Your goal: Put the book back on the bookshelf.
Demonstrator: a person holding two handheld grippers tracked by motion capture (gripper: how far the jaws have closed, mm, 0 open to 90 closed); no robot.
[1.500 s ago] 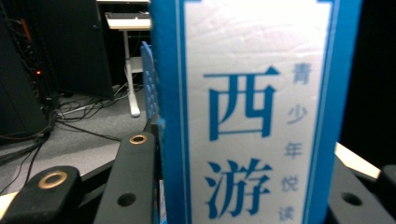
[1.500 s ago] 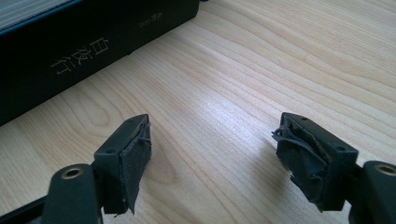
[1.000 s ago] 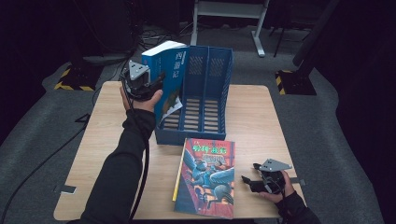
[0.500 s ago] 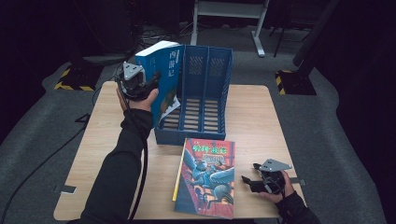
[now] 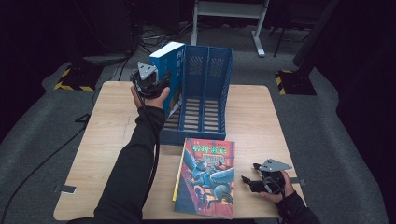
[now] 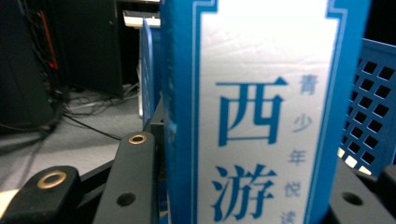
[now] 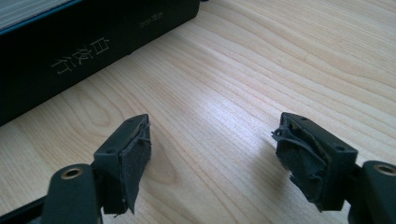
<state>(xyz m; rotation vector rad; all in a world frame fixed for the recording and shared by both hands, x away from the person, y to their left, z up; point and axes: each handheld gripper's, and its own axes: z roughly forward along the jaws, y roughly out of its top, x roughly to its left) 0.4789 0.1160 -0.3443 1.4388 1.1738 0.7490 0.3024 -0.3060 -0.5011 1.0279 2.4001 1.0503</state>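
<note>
Blue book [image 5: 169, 70] is being clamped by left gripper [image 5: 152, 83] and lowered upright into blue file rack [image 5: 205, 100] at table's far edge (spine should be kept vertical). Right gripper [image 5: 254, 181] is being rested near front-right corner, jaws apart, empty.

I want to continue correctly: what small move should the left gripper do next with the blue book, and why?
Probably lower it a little further. The left gripper grips the blue book upright over the leftmost slot of the blue file rack, its top well above the rack.
</note>
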